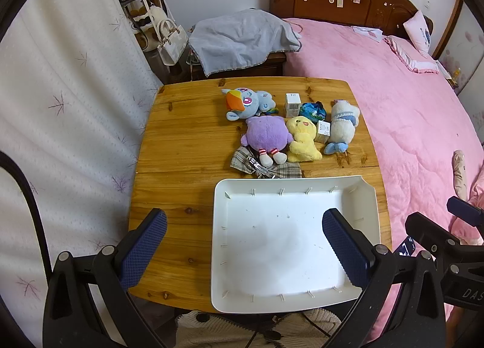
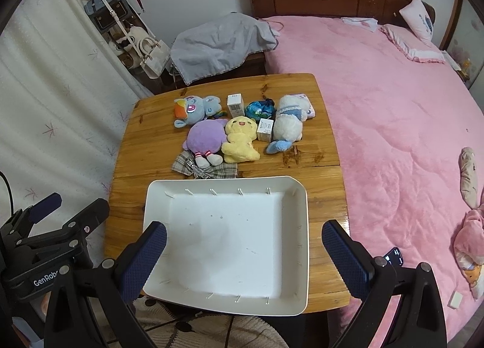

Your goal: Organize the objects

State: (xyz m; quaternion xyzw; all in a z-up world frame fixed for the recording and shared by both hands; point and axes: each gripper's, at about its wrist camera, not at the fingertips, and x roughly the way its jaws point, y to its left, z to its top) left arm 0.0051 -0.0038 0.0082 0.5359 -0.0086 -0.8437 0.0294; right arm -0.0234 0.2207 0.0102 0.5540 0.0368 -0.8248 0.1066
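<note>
Two tools hang over the near edge of our wooden surface (image 1: pixel 181 142), both with fingers spread wide and gripping nothing — the left tool (image 1: pixel 244 245) and the right tool (image 2: pixel 244 252). Beside the surface we see a pink bed (image 2: pixel 393 106). A white tray (image 1: pixel 290 245) sits at the near side, nothing in it. Beyond it lies a cluster of toys: a purple plush (image 1: pixel 266 136), a white plush (image 1: pixel 343 124), a yellow chick (image 1: pixel 302 139), a blue pony (image 1: pixel 248 103) — with a plaid bow (image 1: pixel 266 166) touching the tray's far rim, and two small boxes (image 1: pixel 292 104) among them.
</note>
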